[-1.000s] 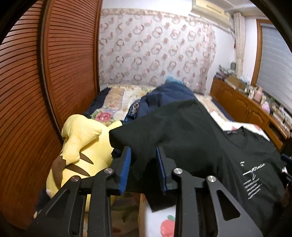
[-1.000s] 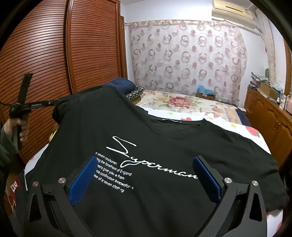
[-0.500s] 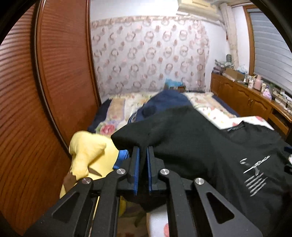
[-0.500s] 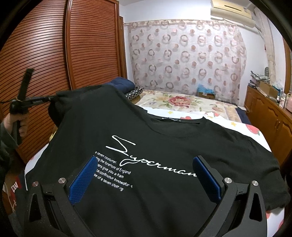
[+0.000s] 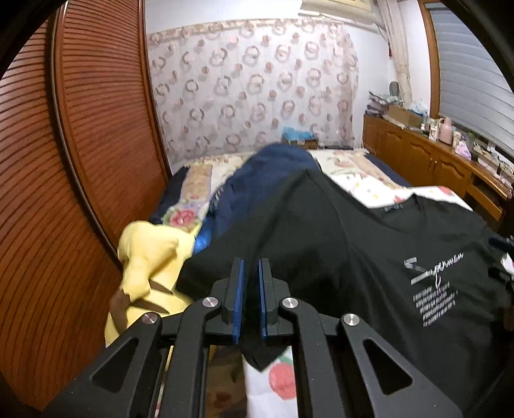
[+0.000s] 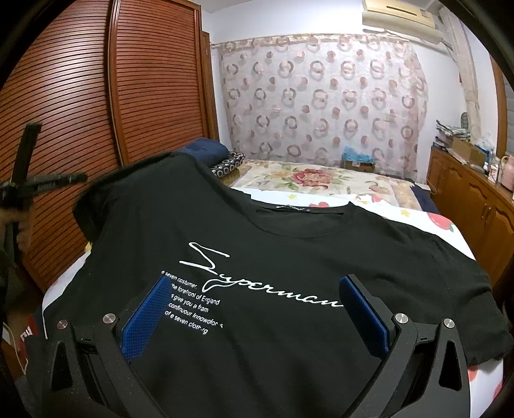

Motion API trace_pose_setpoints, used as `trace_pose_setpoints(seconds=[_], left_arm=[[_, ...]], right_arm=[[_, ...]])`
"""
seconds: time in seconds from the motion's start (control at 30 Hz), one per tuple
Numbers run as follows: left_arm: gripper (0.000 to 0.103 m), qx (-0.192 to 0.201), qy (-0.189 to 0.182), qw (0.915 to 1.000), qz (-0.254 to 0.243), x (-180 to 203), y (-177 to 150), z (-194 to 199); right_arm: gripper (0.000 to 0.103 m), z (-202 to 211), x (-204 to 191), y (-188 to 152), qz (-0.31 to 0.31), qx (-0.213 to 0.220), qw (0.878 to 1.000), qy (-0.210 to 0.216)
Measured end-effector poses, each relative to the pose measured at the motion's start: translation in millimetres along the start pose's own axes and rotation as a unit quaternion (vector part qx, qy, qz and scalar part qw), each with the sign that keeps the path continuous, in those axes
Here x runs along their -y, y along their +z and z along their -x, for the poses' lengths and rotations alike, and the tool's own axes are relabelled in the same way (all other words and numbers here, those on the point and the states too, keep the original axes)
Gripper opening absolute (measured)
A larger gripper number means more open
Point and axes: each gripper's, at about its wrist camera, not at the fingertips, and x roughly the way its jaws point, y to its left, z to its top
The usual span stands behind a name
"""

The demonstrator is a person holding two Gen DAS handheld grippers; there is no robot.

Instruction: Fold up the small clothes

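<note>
Black T-shirt (image 6: pixel 289 244): lies front up on the bed (image 6: pixel 427 222), white script and small print lines across the chest, collar toward the far curtain (image 6: pixel 321 106). Its left sleeve (image 6: pixel 106 205) is lifted off the bed and pulled toward the wardrobe (image 6: pixel 80 106); the rest lies spread flat.

Left gripper (image 5: pixel 250 283): blue pads nearly together, clamped on the black sleeve (image 5: pixel 244 257); a corner of cloth hangs out below the jaws over the white sheet (image 5: pixel 273 395) with its red print. In the right wrist view it shows as a blurred black tool at the left edge (image 6: pixel 48 185), held by a blurred hand (image 6: pixel 16 222).

Right gripper (image 6: pixel 253 305): jaws wide apart, blue pads on either side of the print, holding nothing; it hovers above the shirt's lower front.

Other items: yellow plush (image 5: pixel 151 257) with brown stripes, between the bed's edge and the wardrobe, just beside the raised sleeve. Navy cloth (image 5: pixel 266 173) bunched behind the shirt. Floral quilt (image 6: pixel 308 177) at the far end of the bed. Wooden cabinets (image 6: pixel 475 209) along the right wall, cluttered on top. Air conditioner (image 6: pixel 401 13) above the curtain.
</note>
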Motion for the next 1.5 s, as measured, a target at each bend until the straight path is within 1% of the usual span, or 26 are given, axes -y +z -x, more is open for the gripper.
trace_pose_setpoints(seconds=[0.1, 0.13, 0.17, 0.27, 0.3, 0.33, 0.37, 0.4, 0.43, 0.5, 0.53, 0.6, 0.67, 0.7, 0.73, 0.8, 0.9, 0.97, 1.07, 1.17, 1.23, 1.3, 1.4, 1.47, 1.5], left_arm=[[0.008, -0.002, -0.001, 1.0, -0.001, 2.1, -7.4, -2.4], [0.004, -0.004, -0.002, 1.0, -0.003, 6.2, -7.8, -1.3], [0.004, -0.004, 0.002, 1.0, -0.005, 7.2, -7.1, -1.3], [0.005, 0.012, 0.018, 0.9997, -0.007, 4.9, -1.6, -0.6], [0.01, 0.014, 0.02, 0.9997, -0.009, 4.3, 0.9, -1.0], [0.024, 0.013, 0.017, 0.9997, -0.012, 4.1, 3.5, -2.1], [0.032, 0.012, 0.012, 0.9997, -0.015, 3.8, 5.0, -3.5], [0.045, 0.013, 0.004, 0.9998, -0.017, 3.5, 6.9, -5.3], [0.046, 0.013, 0.001, 0.9998, -0.017, 3.5, 8.4, -8.9], [0.046, 0.01, 0.015, 0.9995, -0.027, 4.0, 11.6, -17.3], [0.046, 0.01, 0.019, 0.9992, -0.033, 3.6, 12.8, -21.5], [0.044, 0.002, 0.011, 0.999, -0.042, 3.4, 15.7, -30.9], [0.034, -0.016, 0.004, 0.9983, -0.056, 4.1, 16.4, -42.1], [0.018, -0.026, 0.009, 0.9975, -0.064, 4.1, 16.2, -49.1], [0.006, -0.031, 0.011, 0.9973, -0.066, 2.7, 16.1, -52.1], [0.003, -0.032, 0.003, 0.9979, -0.057, -1.7, 17.1, -50.5], [0.002, 0.007, 0.014, 0.9985, -0.053, 2.8, 23.2, -25.9], [0.002, 0.034, 0.005, 0.998, -0.054, 10.3, 32.4, -4.0], [0.002, 0.054, -0.011, 0.9962, -0.068, 28.9, 46.7, 17.7], [0.002, 0.057, -0.034, 0.9933, -0.095, 60.2, 63.5, 32.7], [0.002, 0.051, -0.055, 0.991, -0.111, 80.6, 73.4, 37.6], [0.002, 0.055, -0.064, 0.9882, -0.128, 98.9, 80.5, 39.9], [0.003, 0.049, -0.078, 0.9846, -0.149, 123.6, 89.7, 35.7], [0.005, 0.043, -0.092, 0.9829, -0.154, 134.8, 92.8, 29.2], [0.008, 0.037, -0.105, 0.9821, -0.152, 138.4, 92.7, 25.6]], right_arm=[[0.103, -1.4, -0.8, -0.5, -0.001, -0.002, 1.0, 0.0], [0.103, -1.8, -0.4, -0.7, -0.001, -0.002, 1.0, 0.0], [0.103, -2.2, -1.1, -1.0, 0.0, -0.003, 1.0, -0.001], [0.103, -2.1, -0.6, -1.0, 0.001, -0.003, 1.0, -0.002], [0.103, -2.1, -1.5, -1.2, 0.001, -0.003, 1.0, -0.002], [0.103, -1.9, -0.8, -1.1, 0.001, -0.003, 1.0, -0.002], [0.103, -2.1, -1.5, -1.3, 0.001, -0.004, 1.0, -0.002], [0.103, -2.5, -2.2, -1.7, 0.002, -0.004, 1.0, -0.002], [0.103, -2.4, -1.4, -1.6, 0.002, -0.004, 1.0, -0.001], [0.103, -3.1, -0.1, -1.8, 0.002, -0.005, 1.0, -0.002], [0.103, -2.7, 1.1, -1.6, 0.002, -0.006, 1.0, -0.002], [0.103, -2.5, 1.7, -0.6, 0.003, -0.006, 1.0, -0.002], [0.103, -2.5, 1.8, -0.5, 0.002, -0.006, 1.0, -0.002], [0.103, -2.4, 2.0, -0.6, 0.0, -0.006, 1.0, -0.002], [0.103, -2.1, 2.9, -0.6, -0.001, -0.006, 1.0, -0.002], [0.103, -2.0, 4.5, -1.1, -0.003, -0.005, 1.0, -0.002], [0.103, -2.1, 6.8, -2.3, -0.006, -0.006, 1.0, -0.003], [0.103, -2.9, 7.2, -1.9, -0.007, -0.006, 1.0, -0.002], [0.103, -2.0, 8.7, -0.9, -0.009, -0.005, 1.0, -0.001], [0.103, 0.3, 10.9, 1.5, -0.01, -0.002, 1.0, -0.003], [0.103, 3.2, 14.6, 2.4, -0.012, 0.001, 1.0, -0.006], [0.103, 5.9, 20.4, 3.1, -0.017, 0.004, 1.0, -0.01], [0.103, 10.0, 28.6, 2.5, -0.026, 0.007, 0.999, -0.018], [0.103, 11.8, 34.9, 1.2, -0.034, 0.008, 0.999, -0.021], [0.103, 12.9, 38.0, 0.5, -0.038, 0.008, 0.999, -0.023]])
